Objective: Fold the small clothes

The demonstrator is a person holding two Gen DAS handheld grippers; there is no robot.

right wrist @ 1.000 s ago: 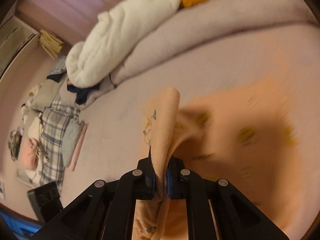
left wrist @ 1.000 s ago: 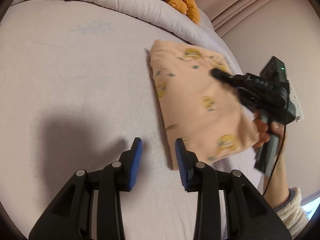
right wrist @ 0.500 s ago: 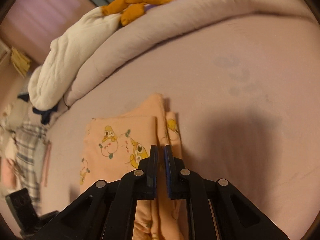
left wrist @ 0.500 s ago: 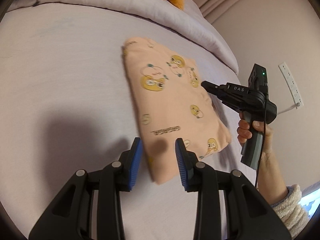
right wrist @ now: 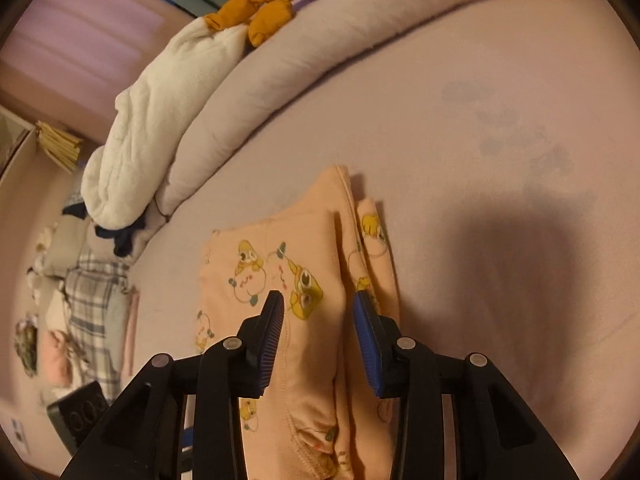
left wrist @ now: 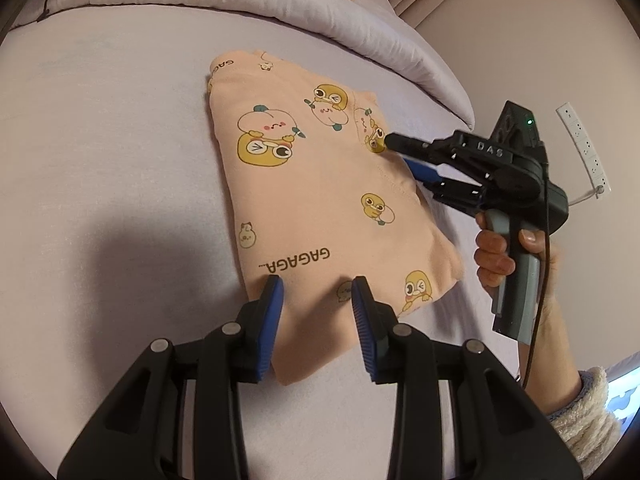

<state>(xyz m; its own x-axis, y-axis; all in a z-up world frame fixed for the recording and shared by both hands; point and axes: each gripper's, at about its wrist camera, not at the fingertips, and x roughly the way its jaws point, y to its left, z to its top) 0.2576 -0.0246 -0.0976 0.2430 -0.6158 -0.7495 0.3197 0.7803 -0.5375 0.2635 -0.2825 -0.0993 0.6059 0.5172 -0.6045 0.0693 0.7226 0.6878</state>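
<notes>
Peach printed garment (left wrist: 320,200) lies folded into a flat oblong on the lilac bed sheet (left wrist: 100,140), near the bed's right edge; rolled duvet (left wrist: 360,28) beyond it at 12 o'clock in the left wrist view.

Right gripper (left wrist: 400,156) — jaws have just been opening, now partly apart. In the right wrist view its pads straddle the top layers of cloth without pressing (right wrist: 318,312). Nothing held; fold released.

Left gripper (left wrist: 318,292) — jaws partly apart, poised over the near end of the garment, cloth showing between the pads, no visible pinch. Whether the tips touch the fabric I cannot tell.

Orientation: in the left wrist view the long axis runs from about 11 o'clock (far end, toward the duvet) to 5 o'clock (near end, under the left gripper). The "GAGAGA" lettering reads upside down from this side, so the print's top likely faces the near end. Which end is the waist I cannot tell.

Risks, as judged:
- Right jaws sit close about the top layer; drawing back low could snag it and drag the fold open.
- Soft, springy knit — the right-hand layers look stacked unevenly in the right wrist view and may slump apart.
- Left gripper closing now would bunch the near edge and skew the oblong.
- Garment lies near the bed's edge; a sideways push could slide it off.
</notes>
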